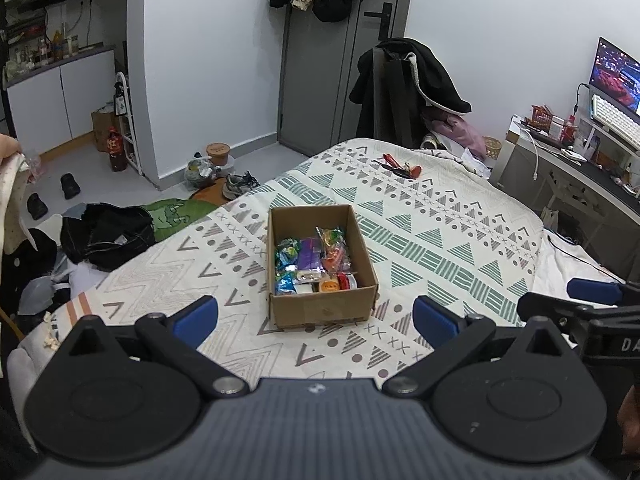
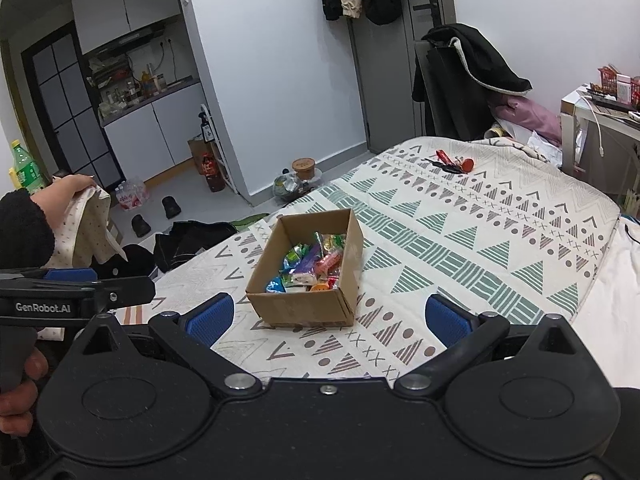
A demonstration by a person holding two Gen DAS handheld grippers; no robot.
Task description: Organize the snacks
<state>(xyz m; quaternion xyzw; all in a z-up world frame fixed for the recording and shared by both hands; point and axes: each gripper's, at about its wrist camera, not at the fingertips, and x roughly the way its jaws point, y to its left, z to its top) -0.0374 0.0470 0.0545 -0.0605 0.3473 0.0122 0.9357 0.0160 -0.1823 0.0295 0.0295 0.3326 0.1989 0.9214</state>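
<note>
Bedroom setup, patterned bedspread [image 1: 420,216] under both my tools. Left gripper [image 1: 316,316] is spread wide with nothing in it, and right gripper [image 2: 328,318] is the same, both hovering over the near edge of the bed. Just ahead of them sits the cardboard box [image 1: 324,308], snack packets [image 1: 312,260] piled inside. Way off near the far edge lie some red wrappers [image 2: 454,162].

a brown cardboard box [image 1: 322,308] of bright multicoloured snacks [image 1: 316,260] sits on a cream bedspread [image 1: 440,240] patterned with green-grey triangles.
</note>
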